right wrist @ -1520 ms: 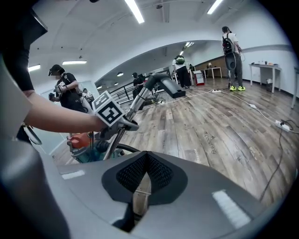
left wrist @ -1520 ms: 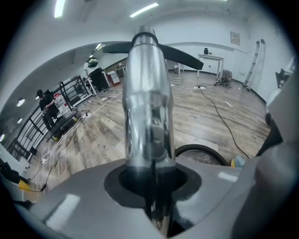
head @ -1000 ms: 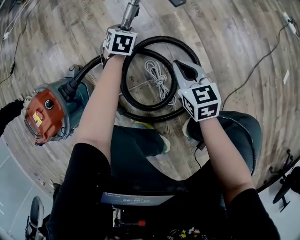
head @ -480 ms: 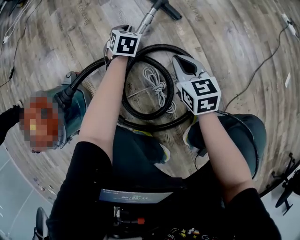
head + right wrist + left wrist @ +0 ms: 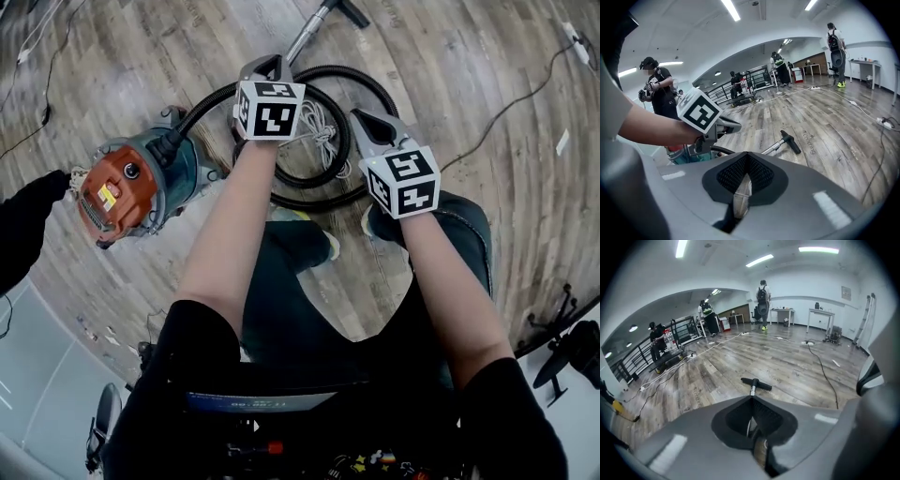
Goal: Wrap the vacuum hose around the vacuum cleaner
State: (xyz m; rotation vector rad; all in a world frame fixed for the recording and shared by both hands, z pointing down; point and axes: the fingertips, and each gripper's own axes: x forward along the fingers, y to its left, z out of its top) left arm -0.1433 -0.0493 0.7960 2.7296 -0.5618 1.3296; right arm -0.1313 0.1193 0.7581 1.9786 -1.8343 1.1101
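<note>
Black hose (image 5: 371, 90) lies in 2 loose loops on the wood floor (image 5: 487, 84). It runs from the orange-and-teal vacuum (image 5: 131, 183) at the left toward the metal wand (image 5: 307, 36), whose nozzle (image 5: 354, 13) rests at the far end. A white cord (image 5: 319, 127) sits bundled inside the loops. None of the hose is around the vacuum. The left tool (image 5: 267, 66) hovers over the hose by the wand's near end, its jaws closed to a thin slit (wand and ribbed hose show through it, below). The right tool (image 5: 362, 120) hangs over the right side of the loops, its jaws likewise narrowed to a slit, with only floor showing through. A person (image 5: 661, 101) stands at the left of the right gripper view.
</note>
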